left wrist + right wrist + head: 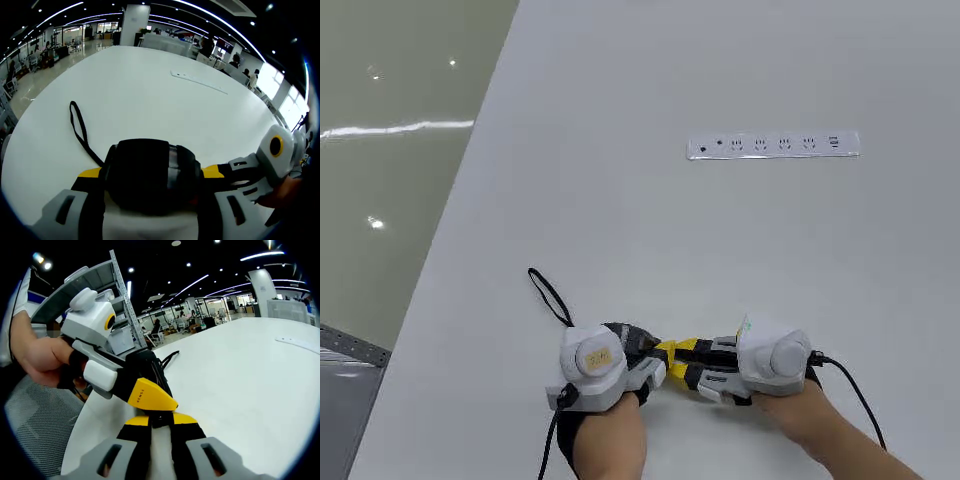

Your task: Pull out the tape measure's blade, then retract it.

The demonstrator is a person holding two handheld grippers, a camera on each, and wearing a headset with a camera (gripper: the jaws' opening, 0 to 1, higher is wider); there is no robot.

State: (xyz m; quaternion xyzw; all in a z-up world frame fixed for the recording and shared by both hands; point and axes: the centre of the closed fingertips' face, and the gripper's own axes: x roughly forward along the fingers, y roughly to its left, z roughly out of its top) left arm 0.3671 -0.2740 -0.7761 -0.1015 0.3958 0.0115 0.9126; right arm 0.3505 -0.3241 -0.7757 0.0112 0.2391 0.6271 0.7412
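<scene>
Head view: both hand-held grippers meet nose to nose near the front edge of the table [620, 180]. The left hand-held gripper [658, 362] is clamped on the tape [150, 170], its black case wedged between the jaws and its strap [79, 127] lying loose on the table beyond. The right hand-held gripper [161, 419] sits just right of the tape, jaws drawn together at the case's face (whether the blade hook is pinched between them, I cannot tell). I judge no blade is out yet. The pull axis runs left to right along the line between the two. I'd hold left fixed and draw right straight away.
</scene>
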